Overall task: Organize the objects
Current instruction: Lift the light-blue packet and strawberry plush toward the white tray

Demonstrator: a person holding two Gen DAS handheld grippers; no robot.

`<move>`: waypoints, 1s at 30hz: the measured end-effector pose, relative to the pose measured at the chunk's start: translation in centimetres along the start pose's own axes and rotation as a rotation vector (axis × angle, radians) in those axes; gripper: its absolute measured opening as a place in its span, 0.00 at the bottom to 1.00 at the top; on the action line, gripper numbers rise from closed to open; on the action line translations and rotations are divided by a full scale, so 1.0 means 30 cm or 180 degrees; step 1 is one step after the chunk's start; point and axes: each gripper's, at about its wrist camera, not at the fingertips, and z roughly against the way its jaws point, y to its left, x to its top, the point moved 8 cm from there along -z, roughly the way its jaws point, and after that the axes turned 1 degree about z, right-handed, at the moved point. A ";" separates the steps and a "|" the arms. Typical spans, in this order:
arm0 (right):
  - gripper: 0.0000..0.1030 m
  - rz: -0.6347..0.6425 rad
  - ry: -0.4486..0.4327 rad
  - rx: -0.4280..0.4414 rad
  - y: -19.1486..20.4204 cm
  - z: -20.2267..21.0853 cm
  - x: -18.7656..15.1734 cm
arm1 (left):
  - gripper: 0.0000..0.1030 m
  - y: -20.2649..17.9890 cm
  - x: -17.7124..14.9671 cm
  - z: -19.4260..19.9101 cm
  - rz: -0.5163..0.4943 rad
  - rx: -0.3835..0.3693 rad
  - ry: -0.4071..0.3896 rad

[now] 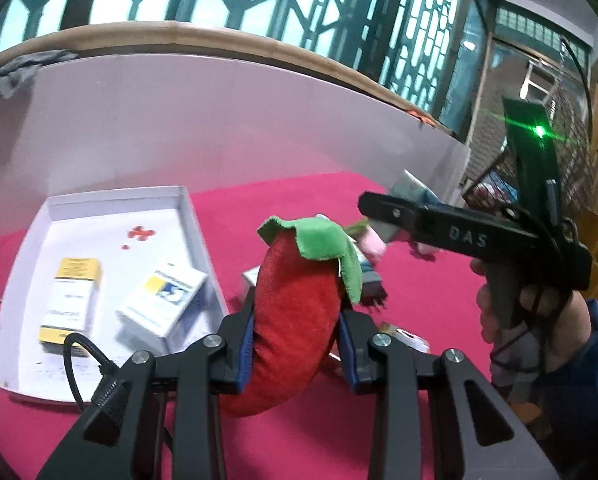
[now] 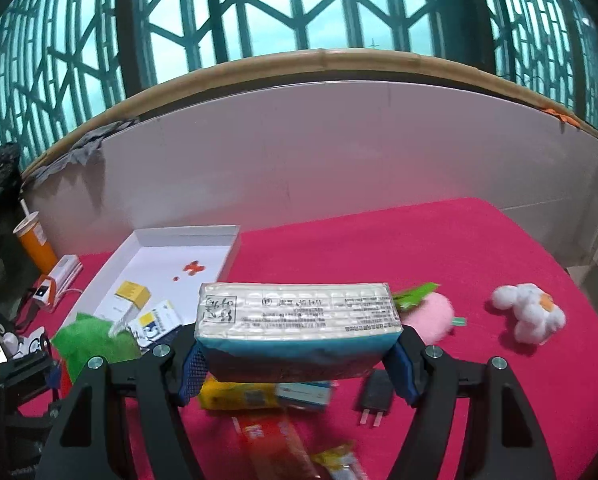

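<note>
While the left claw (image 1: 297,344) pinches a fuzzy strawberry (image 1: 295,320), the right claw (image 2: 299,364) grips a crinkly rectangular pack (image 2: 297,316).

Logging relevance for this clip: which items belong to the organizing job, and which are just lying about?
In play: plush strawberry in left gripper; tissue pack in right gripper; white tray.

Lying about: orange cup; grey rag.
</note>
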 end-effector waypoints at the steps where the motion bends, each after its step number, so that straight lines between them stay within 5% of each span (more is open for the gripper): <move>1: 0.75 0.0017 0.0004 0.0012 0.016 -0.004 0.002 | 0.33 0.025 0.005 0.012 0.0035 0.0037 -0.0031; 20: 0.75 0.0248 0.0237 0.0349 0.388 -0.176 0.087 | 0.33 0.480 0.072 0.160 0.0530 0.0696 -0.0280; 30: 0.75 0.0113 0.0495 0.0373 0.490 -0.363 0.128 | 0.33 0.650 0.072 0.088 0.0937 0.0691 -0.0175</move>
